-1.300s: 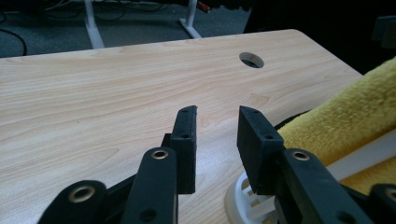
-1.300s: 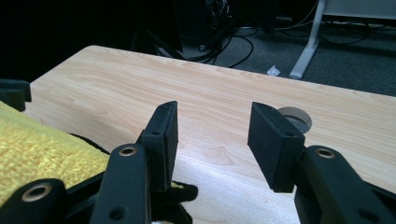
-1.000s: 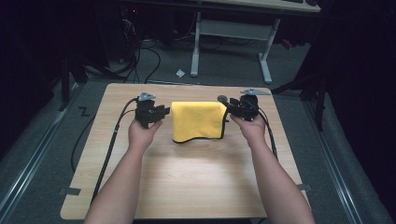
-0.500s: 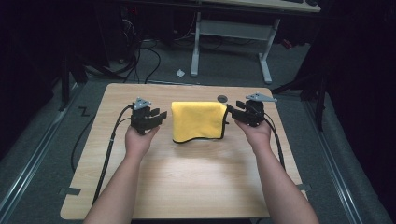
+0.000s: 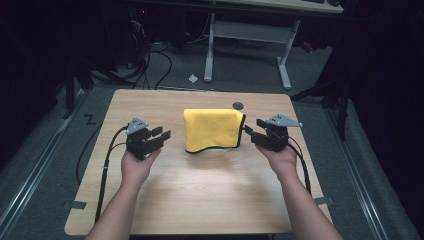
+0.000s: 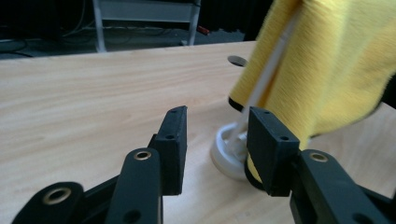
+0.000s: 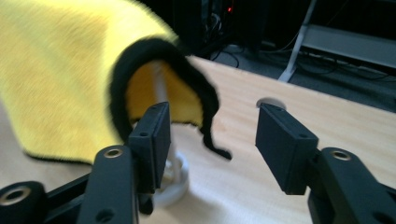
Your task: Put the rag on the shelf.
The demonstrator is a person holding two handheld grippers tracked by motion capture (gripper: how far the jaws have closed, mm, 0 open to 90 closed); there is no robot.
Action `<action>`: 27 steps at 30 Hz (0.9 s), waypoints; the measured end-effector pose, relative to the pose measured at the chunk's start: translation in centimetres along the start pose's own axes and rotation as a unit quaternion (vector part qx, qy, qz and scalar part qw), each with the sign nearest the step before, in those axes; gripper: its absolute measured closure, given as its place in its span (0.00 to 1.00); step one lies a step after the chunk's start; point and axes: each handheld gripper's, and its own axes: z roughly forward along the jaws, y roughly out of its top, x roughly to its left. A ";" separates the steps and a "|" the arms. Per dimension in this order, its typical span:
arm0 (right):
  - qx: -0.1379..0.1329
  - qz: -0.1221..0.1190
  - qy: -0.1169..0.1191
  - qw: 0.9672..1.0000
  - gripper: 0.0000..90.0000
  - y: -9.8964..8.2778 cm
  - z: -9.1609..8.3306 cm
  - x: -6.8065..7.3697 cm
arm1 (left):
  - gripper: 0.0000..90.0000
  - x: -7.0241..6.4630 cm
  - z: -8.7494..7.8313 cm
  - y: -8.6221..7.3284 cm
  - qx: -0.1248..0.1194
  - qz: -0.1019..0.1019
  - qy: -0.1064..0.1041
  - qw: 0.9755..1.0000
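Between the two hands, on a pale wooden table (image 5: 200,200), a yellow cloth (image 5: 212,129) hangs over a white stand (image 6: 229,151). The left gripper (image 5: 159,137) sits apart from the cloth's left edge, and the right gripper (image 5: 251,134) just beside its black-trimmed right edge; both have just been opening, jaws parted with nothing between them. A small dark round hole (image 5: 238,105) marks the tabletop behind the cloth. Beyond lies grey floor (image 5: 240,75) with black cables (image 5: 150,65) and a white desk frame (image 5: 247,37) in a dim room.

Yellow cloth (image 7: 60,70) — draped over stand (image 7: 170,179).
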 end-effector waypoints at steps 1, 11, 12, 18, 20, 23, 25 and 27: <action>0.000 0.000 0.000 1.000 0.50 0.0 0.0 0.0 | 0.65 -0.2 -0.4 -0.3 0.000 0.001 -0.002 1.000; -0.004 -0.033 0.013 0.999 0.49 -2.7 -2.8 4.2 | 0.63 -2.7 -4.4 -5.7 0.036 0.025 -0.016 0.999; 0.005 -0.033 0.018 0.999 0.49 -3.1 -2.9 4.7 | 0.62 -2.9 -4.7 -6.3 0.044 0.027 -0.016 0.999; 0.041 -0.037 0.042 0.998 0.49 -6.8 -3.6 8.2 | 0.59 -4.9 -6.7 -11.3 0.077 0.046 -0.021 0.996; 0.049 -0.036 0.041 0.997 0.49 -8.1 -3.8 8.9 | 0.60 -5.1 -7.0 -12.4 0.088 0.030 -0.034 0.995; 0.065 -0.043 0.038 0.996 0.50 -10.7 -3.9 9.6 | 0.58 -5.3 -7.0 -12.1 0.080 0.010 -0.053 0.995; 0.085 -0.058 0.045 0.994 0.49 -11.2 -3.5 9.7 | 0.58 -5.3 -6.8 -11.9 0.075 0.010 -0.054 0.996; 0.087 -0.062 0.041 0.993 0.50 -11.3 -3.4 9.7 | 0.57 -5.2 -6.6 -11.7 0.077 0.014 -0.053 0.996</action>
